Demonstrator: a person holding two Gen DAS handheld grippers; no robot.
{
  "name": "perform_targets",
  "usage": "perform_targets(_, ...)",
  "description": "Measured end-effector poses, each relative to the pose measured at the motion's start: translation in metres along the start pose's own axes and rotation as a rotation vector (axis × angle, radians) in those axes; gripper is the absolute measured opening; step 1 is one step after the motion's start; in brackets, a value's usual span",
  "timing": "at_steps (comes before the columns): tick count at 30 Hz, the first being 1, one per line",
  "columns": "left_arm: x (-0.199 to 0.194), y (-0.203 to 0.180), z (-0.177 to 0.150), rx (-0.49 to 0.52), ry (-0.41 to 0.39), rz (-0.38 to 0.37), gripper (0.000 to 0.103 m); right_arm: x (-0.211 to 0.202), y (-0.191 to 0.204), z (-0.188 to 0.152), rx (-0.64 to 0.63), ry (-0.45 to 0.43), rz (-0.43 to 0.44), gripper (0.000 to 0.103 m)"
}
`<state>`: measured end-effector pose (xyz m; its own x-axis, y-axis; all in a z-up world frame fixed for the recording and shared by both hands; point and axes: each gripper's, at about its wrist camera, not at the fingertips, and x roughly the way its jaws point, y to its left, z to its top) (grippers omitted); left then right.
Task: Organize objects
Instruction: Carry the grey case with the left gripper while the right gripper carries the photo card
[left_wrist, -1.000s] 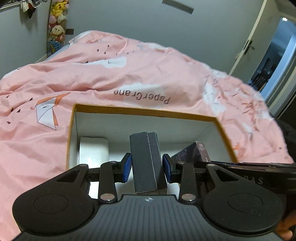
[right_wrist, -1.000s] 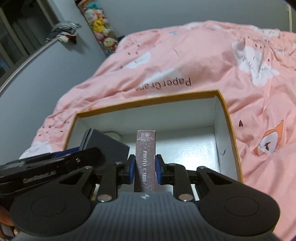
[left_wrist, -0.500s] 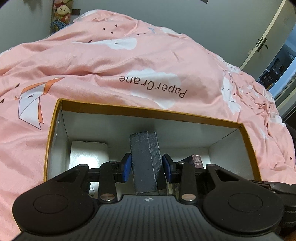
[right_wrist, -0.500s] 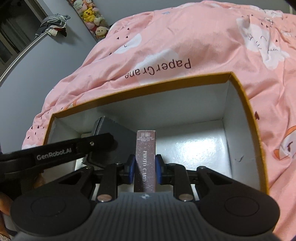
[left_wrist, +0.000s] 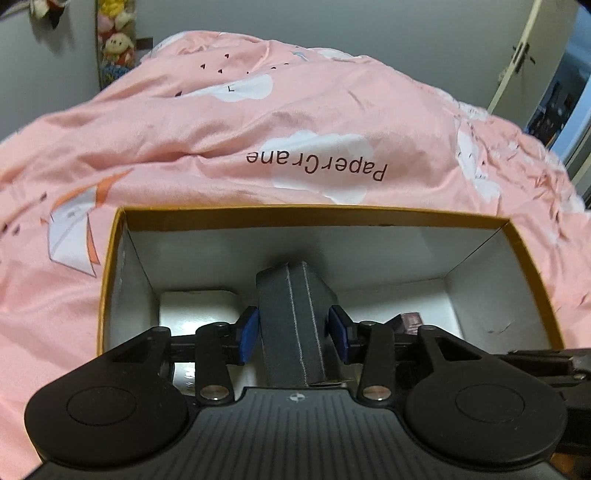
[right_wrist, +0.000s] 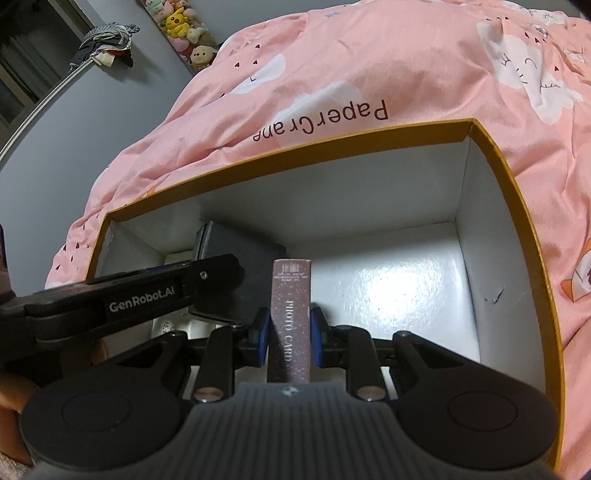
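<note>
left gripper inside open box on bed w/ pink duvet. jaws just been opening; dark grey case between blue pads, narrow gaps visible both sides, so released, not pinched. case upright-ish, long axis running away from gripper toward far wall of box, lower end hidden behind gripper body; whether resting on box floor can't tell. white flat item on box floor just left of case.

right gripper clenched on slim pinkish photo card box, held edge-up, long axis pointing fwd along fingers, over bare white floor of box. grey case just beside it to the left.

key relation for next move, as judged: photo card box sits right of grey case, parallel to it, free floor further right. set-down prob. straight down alongside case. left needs pull-back along case's long axis w/o tipping it into card box. risk: case topples once unsupported.
</note>
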<state>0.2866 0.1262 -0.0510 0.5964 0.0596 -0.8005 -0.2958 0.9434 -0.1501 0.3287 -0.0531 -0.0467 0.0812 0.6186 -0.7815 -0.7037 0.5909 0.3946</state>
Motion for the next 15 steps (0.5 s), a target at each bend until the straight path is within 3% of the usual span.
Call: perform_targets(15, -0.011, -0.004, 0.013, 0.186, 0.045, -0.014, 0.056, 0.005, -0.004, 0.005, 0.043, 0.021, 0.029, 0.024)
